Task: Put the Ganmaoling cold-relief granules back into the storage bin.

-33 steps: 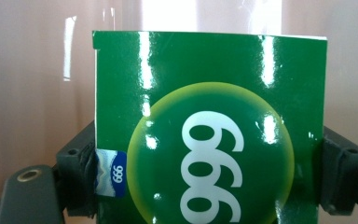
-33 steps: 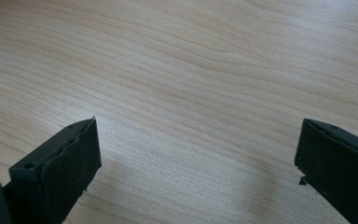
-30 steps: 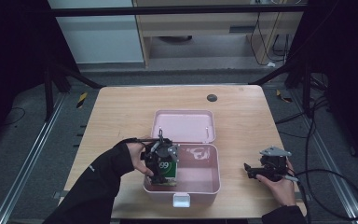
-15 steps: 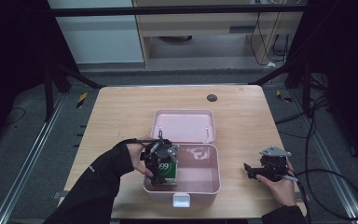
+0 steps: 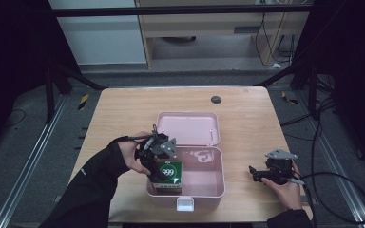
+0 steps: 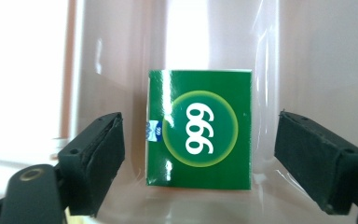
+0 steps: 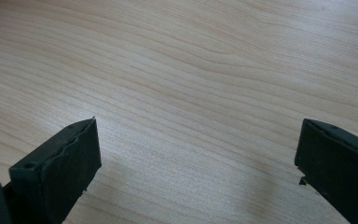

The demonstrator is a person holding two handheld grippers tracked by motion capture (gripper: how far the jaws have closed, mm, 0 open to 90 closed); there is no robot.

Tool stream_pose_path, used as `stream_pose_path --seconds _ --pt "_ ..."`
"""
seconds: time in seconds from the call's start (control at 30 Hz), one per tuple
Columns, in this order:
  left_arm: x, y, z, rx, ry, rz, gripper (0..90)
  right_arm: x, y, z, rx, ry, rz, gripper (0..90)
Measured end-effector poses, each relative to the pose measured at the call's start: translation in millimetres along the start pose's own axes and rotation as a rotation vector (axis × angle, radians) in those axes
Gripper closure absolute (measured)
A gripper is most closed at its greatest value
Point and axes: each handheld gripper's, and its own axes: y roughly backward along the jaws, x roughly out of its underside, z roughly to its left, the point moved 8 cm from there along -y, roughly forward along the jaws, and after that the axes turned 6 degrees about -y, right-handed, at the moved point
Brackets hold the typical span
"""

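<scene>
The left hand-held gripper (image 6: 200,154) sits with its jaws spread wide, one on each side of a green box (image 6: 199,129) with "999" printed in a yellow-ringed circle, and there's a clear gap between each pad and the box, so nothing's clamped. In the high view that left hand-held gripper (image 5: 158,164) hovers at the left end of an open pink case (image 5: 209,190), and the green box (image 5: 169,176) stands inside it, up against the left wall near the front. The case's lid (image 5: 188,128) lies flat behind it, and a small white latch (image 5: 185,204) sticks out at the front edge.

Over on the right, the right hand-held gripper (image 5: 256,174) is also spread apart, holding nothing, low over the bare wooden desk (image 7: 191,70), well apart from the case. A small dark round thing (image 5: 216,99) sits near the desk's (image 5: 123,114) far edge.
</scene>
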Motion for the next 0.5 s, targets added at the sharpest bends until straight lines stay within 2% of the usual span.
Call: stream_pose_path --seconds 0.23,0.5 --pt "5.3 28.2 -1.3 -0.066 0.032 -0.084 23.2 -0.2 0.4 -0.5 0.000 0.000 0.000 0.7" --pt "28.9 46.3 -4.2 -0.140 0.084 -0.128 24.7 0.3 -0.1 -0.2 0.001 -0.003 0.003 0.7"
